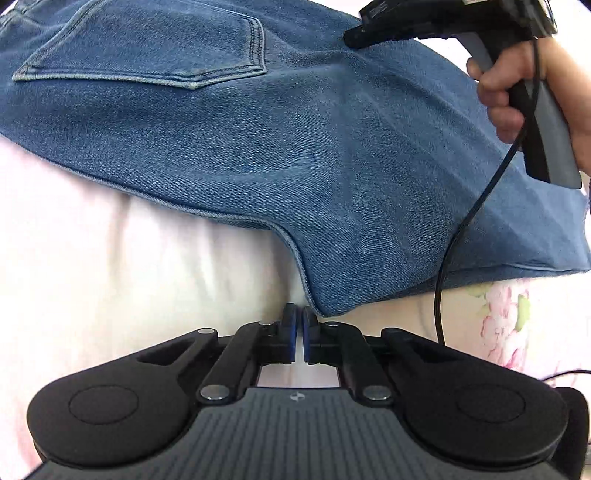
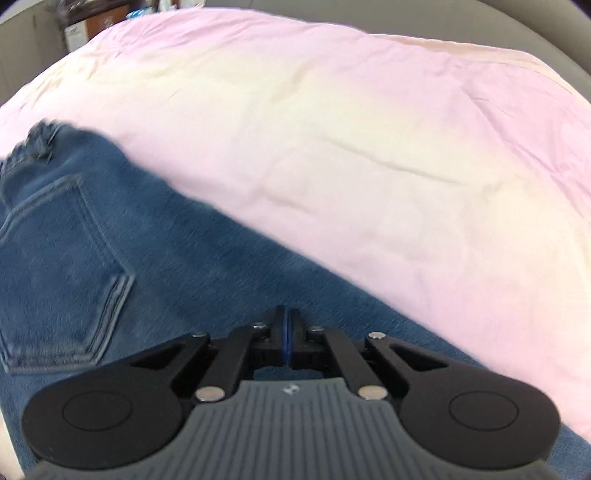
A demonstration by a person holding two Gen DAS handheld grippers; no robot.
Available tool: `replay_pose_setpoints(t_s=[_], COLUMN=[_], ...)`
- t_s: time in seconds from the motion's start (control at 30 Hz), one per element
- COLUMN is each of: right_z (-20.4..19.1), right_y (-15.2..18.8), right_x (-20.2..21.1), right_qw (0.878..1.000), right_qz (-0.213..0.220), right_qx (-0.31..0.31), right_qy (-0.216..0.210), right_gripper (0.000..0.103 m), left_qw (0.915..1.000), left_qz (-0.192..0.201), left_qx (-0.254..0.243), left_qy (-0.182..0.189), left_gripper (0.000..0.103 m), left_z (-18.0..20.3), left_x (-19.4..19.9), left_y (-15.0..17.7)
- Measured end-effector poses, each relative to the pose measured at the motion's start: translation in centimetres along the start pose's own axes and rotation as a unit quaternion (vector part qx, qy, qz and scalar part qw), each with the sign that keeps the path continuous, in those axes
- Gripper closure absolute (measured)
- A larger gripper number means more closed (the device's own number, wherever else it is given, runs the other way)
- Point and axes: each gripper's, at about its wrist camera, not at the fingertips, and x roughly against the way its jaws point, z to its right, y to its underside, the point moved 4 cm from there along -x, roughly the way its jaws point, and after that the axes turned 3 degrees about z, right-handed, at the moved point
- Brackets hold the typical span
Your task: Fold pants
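Pink bedsheet [image 2: 369,147] under jeans [image 1: 295,147], just beyond left claw [image 1: 299,317] (pressed together, empty).

We lose the jeans [image 1: 295,155] past the top and right edges in left wrist view; right wrist view is motion-blurred, the waistband [image 2: 37,144] smeared. The right gripper [image 2: 289,325] tips hide the denim beneath, so we can't tell any pinch. Room clutter [image 2: 85,22] too small to identify
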Motion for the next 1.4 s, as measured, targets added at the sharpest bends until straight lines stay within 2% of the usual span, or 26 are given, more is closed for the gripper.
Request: replay_pose_setpoints(t_s=[0.07, 0.13, 0.2, 0.23, 0.37, 0.47, 0.57, 0.63, 0.7, 0.73, 0.83, 0.9, 0.93, 0.97, 1.0, 1.07, 1.13, 1.23, 1.4], right_z=[0.8, 1.0, 1.2, 1.4, 4.5, 6.9, 9.0, 10.0, 10.9, 11.2, 11.6, 12.0, 12.2, 12.6, 13.1, 14.2, 14.7, 14.9, 16.0], right_y=[-0.2, 0.1, 0.7, 1.0, 3.4, 4.5, 5.5, 5.8, 5.8, 5.7, 5.4, 5.0, 4.7, 4.6, 4.6, 4.9, 5.4, 6.8, 11.2], right_x=[0.7, 2.0, 3.3, 3.7, 5.9, 6.6, 6.8, 6.1, 5.5, 5.2, 3.3, 2.6, 2.4, 2.1, 1.9, 2.4, 4.0, 7.6, 13.2], right_qw=[0.999, 0.999, 0.999, 0.999, 0.999, 0.999, 0.999, 0.999, 0.999, 0.999, 0.999, 0.999, 0.998, 0.997, 0.996, 0.996, 0.996, 0.997, 0.997], right_qz=[-0.015, -0.014, -0.023, -0.026, -0.037, -0.042, -0.044, -0.040, -0.031, -0.026, -0.021, -0.009, -0.003, -0.002, -0.006, -0.006, 0.004, 0.016, -0.002], right_qx=[-0.033, -0.008, 0.010, 0.017, 0.018, 0.010, -0.001, -0.009, -0.015, -0.018, -0.023, -0.029, -0.028, -0.030, -0.046, -0.081, -0.079, -0.056, -0.073], right_qy=[-0.033, -0.031, -0.029, -0.026, -0.014, 0.000, 0.015, 0.025, 0.037, 0.042, 0.041, 0.045, 0.052, 0.070, 0.073, 0.047, 0.047, 0.045, 0.018], right_gripper=[0.103, 0.099, 0.078, 0.074, 0.072, 0.072, 0.072, 0.072, 0.072, 0.072, 0.071, 0.070, 0.068, 0.050, 0.042, 0.043, 0.044, 0.047, 0.052], left_qw=[0.9998, 0.9996, 0.9996, 0.9995, 0.9957, 0.9890, 0.9805, 0.9781, 0.9718, 0.9696, 0.9691, 0.9656, 0.9603, 0.9528, 0.9487, 0.9375, 0.9307, 0.9365, 0.9558], left_qz=[-0.002, 0.001, 0.015, 0.025, 0.090, 0.140, 0.180, 0.183, 0.192, 0.196, 0.201, 0.201, 0.204, 0.207, 0.205, 0.200, 0.201, 0.211, 0.208], left_qx=[0.011, 0.012, 0.007, 0.001, -0.024, -0.040, -0.056, -0.049, -0.040, -0.031, 0.008, 0.004, -0.012, -0.031, -0.043, -0.082, -0.102, -0.108, -0.127], left_qy=[0.019, 0.026, 0.025, 0.021, 0.006, -0.027, -0.057, -0.085, -0.130, -0.142, -0.143, -0.165, -0.190, -0.220, -0.237, -0.273, -0.288, -0.259, -0.165], left_gripper=[0.095, 0.095, 0.094, 0.094, 0.093, 0.093, 0.093, 0.093, 0.090, 0.094, 0.096, 0.096, 0.096, 0.096, 0.096, 0.097, 0.096, 0.088, 0.088], left_z=[-0.6, -1.8, -2.3, -2.5, -2.5, -2.2, -3.2, -4.5, -6.0, -7.3, -9.7, -9.6, -9.1, -8.3, -7.8, -6.3, -5.5, -4.0, 0.4], left_x=[0.7, 1.8, 3.2, 4.0, 7.5, 8.6, 7.6, 5.8, 4.1, 3.6, 2.5, 2.0, 1.7, 1.4, 1.1, 0.9, 1.2, 2.6, 2.6], left_y=[-0.1, -0.3, -0.4, -0.7, -3.6, -7.8, -12.2, -14.8, -16.7, -17.5, -18.8, -19.2, -19.4, -19.6, -19.6, -19.4, -19.0, -17.2, -13.4])
